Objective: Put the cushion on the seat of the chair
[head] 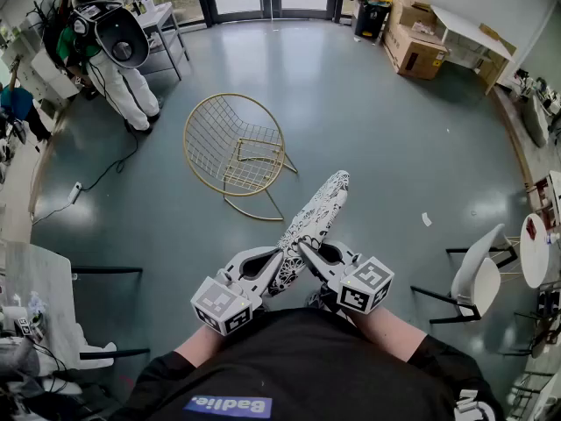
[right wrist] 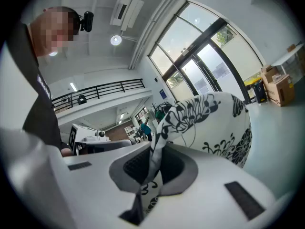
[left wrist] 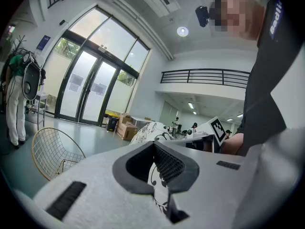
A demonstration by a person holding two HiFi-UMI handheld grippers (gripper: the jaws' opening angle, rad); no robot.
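A white cushion (head: 313,222) with a black floral print hangs in the air in front of the person, held edge-on between both grippers. My left gripper (head: 279,266) is shut on its near left edge, and the printed fabric (left wrist: 157,185) shows pinched between the jaws. My right gripper (head: 304,251) is shut on the cushion's near right edge, with the cushion (right wrist: 209,123) bulging out past the jaws. The gold wire chair (head: 235,145) stands on the grey floor ahead and to the left, its round seat empty. It also shows low at the left of the left gripper view, chair (left wrist: 52,151).
A person in white trousers (head: 123,82) stands by a table at the back left. Cardboard boxes (head: 416,46) sit at the back right. A white chair (head: 478,274) and a small round table (head: 536,251) stand at the right. A cable (head: 96,178) runs over the floor left of the wire chair.
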